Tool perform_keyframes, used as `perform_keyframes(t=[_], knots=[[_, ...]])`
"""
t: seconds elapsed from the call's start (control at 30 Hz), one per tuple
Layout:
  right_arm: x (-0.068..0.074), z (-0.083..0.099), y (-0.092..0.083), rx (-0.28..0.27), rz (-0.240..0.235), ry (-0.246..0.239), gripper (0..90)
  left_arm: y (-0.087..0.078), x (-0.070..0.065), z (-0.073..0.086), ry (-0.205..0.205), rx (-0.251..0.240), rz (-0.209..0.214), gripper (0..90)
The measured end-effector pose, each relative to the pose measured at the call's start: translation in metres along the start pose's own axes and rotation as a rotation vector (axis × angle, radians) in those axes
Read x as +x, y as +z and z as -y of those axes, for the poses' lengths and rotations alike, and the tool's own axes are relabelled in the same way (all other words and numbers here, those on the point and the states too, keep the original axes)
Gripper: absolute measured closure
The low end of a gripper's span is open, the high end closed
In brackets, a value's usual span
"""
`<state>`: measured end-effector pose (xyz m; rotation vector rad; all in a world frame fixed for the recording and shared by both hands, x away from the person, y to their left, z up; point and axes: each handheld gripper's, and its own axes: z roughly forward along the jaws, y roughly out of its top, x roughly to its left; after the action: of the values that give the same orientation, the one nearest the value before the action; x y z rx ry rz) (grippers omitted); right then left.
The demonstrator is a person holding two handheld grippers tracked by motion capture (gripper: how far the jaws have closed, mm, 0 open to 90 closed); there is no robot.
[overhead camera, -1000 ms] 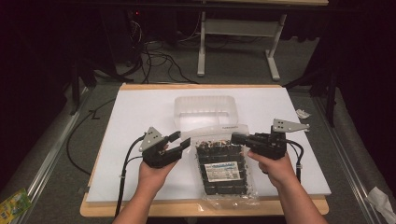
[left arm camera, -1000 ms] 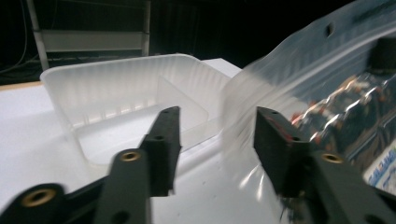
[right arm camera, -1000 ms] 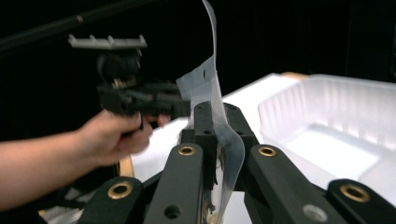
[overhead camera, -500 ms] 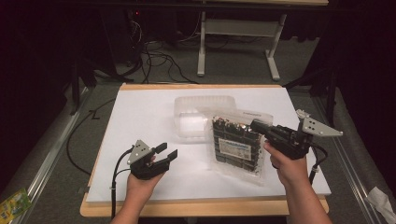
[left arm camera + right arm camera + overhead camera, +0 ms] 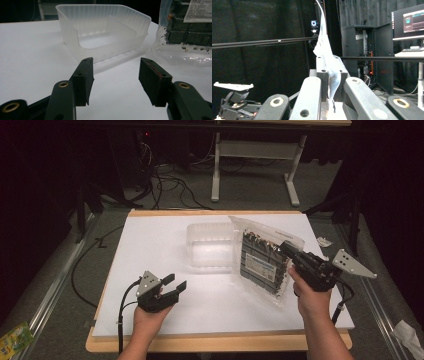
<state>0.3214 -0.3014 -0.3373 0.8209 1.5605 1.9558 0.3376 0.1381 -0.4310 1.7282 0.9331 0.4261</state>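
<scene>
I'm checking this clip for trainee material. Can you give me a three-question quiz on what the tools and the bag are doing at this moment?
1. True or false: the right tool is clamped on the edge of the clear bag.
2. What lies between the jaws of the left tool? A) the bag B) nothing C) the tray wall
3. What stands on the white table top just left of the bag in the high view?

Key: 1 true. 2 B; its jaws stand apart over bare table. 3 The clear plastic tray.
</scene>
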Motion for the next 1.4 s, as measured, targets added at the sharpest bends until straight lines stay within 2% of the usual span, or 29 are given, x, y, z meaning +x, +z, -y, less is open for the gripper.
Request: perform_keyframes(t=[0.07, 0.2, 0.4, 0.67, 0.8, 0.97, 1.03, 1.13, 1.17, 1.2, 1.27, 1.3, 1.4], knots=[[-0.001, 0.003, -0.001, -0.001, 0.024, -0.012, 88.1, -0.001, -0.001, 0.0, 0.013, 0.002, -0.01, 45.0], [-0.001, 0.01, -0.003, 0.039, 0.065, -0.05, 87.6, -0.001, -0.001, 0.001, 0.039, 0.011, -0.026, 44.2], [-0.003, 0.015, -0.013, 0.099, 0.115, -0.081, 86.1, 0.0, -0.003, 0.003, 0.073, 0.033, -0.027, 44.1], [-0.007, 0.02, -0.034, 0.138, 0.159, -0.088, 85.8, 0.0, -0.004, 0.003, 0.09, 0.036, -0.017, 44.2], [-0.009, 0.021, -0.041, 0.153, 0.162, -0.081, 85.2, 0.001, -0.005, 0.003, 0.09, 0.036, -0.014, 44.1], [-0.011, 0.021, -0.046, 0.205, 0.14, -0.071, 82.3, 0.002, -0.006, 0.003, 0.091, 0.042, -0.009, 44.0], [-0.013, 0.021, -0.046, 0.224, 0.127, -0.049, 79.1, 0.003, -0.006, 0.004, 0.094, 0.046, -0.008, 44.0], [-0.017, 0.025, -0.044, 0.267, 0.118, -0.003, 67.5, 0.004, -0.006, 0.004, 0.092, 0.048, -0.007, 44.0], [-0.018, 0.026, -0.043, 0.281, 0.116, 0.012, 66.7, 0.004, -0.006, 0.004, 0.092, 0.048, -0.007, 44.0], [-0.019, 0.027, -0.042, 0.297, 0.125, 0.021, 67.4, 0.004, -0.006, 0.004, 0.092, 0.049, -0.007, 44.0], [-0.02, 0.029, -0.04, 0.322, 0.136, 0.004, 70.7, 0.003, -0.006, 0.004, 0.093, 0.051, -0.007, 44.0], [-0.02, 0.03, -0.04, 0.329, 0.133, 0.0, 75.1, 0.003, -0.006, 0.004, 0.093, 0.051, -0.006, 44.0], [-0.017, 0.03, -0.039, 0.342, 0.117, -0.035, 77.2, 0.004, -0.006, 0.004, 0.095, 0.055, -0.004, 44.0]])
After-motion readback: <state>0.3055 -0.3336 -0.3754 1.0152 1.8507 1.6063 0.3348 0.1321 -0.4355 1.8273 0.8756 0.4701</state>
